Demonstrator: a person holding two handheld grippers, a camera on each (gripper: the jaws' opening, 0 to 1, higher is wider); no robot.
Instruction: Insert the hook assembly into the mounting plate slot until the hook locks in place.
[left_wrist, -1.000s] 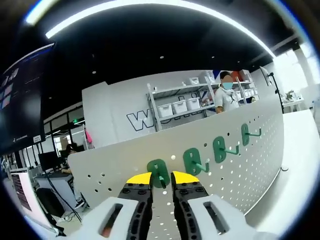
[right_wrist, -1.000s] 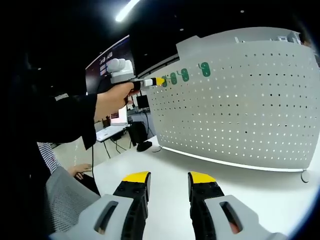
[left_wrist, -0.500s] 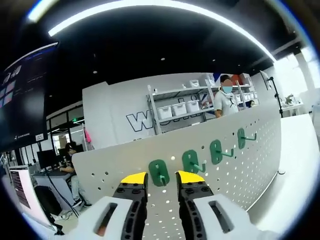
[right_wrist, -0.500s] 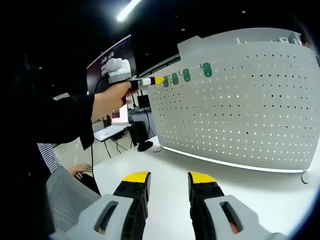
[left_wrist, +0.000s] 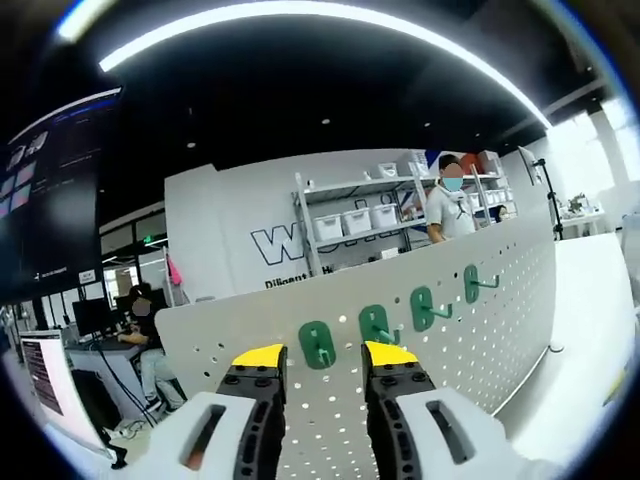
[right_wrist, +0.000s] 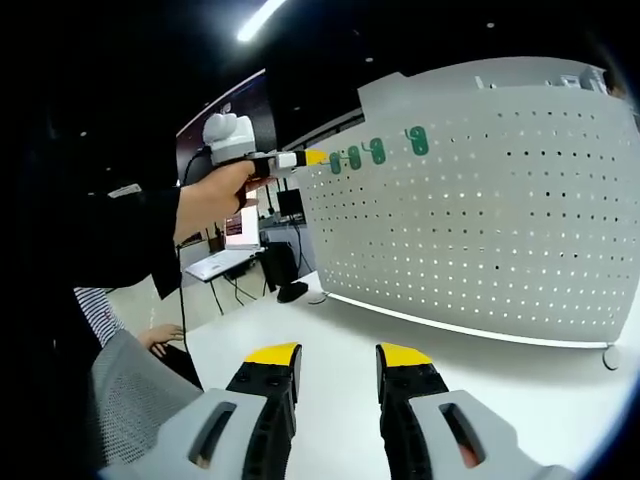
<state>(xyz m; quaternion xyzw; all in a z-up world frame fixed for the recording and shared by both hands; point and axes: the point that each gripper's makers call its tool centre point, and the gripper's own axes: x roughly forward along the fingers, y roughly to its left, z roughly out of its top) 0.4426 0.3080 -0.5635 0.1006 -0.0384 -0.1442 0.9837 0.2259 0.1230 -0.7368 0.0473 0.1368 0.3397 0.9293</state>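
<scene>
Green hook (left_wrist: 318, 345) seated upright in pegboard (left_wrist: 480, 340), prong facing out

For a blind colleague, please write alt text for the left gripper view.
The open left gripper points at the leftmost of four green hooks mounted in a row on a white pegboard. Behind the board are shelves with bins and a person standing.

Green hooks (left_wrist: 317, 344) on a white, dot-perforated pegboard (right_wrist: 490, 220).

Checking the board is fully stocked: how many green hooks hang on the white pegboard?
4, in a row near the pegboard's top edge: leftmost hook, second, third, rightmost.
</scene>
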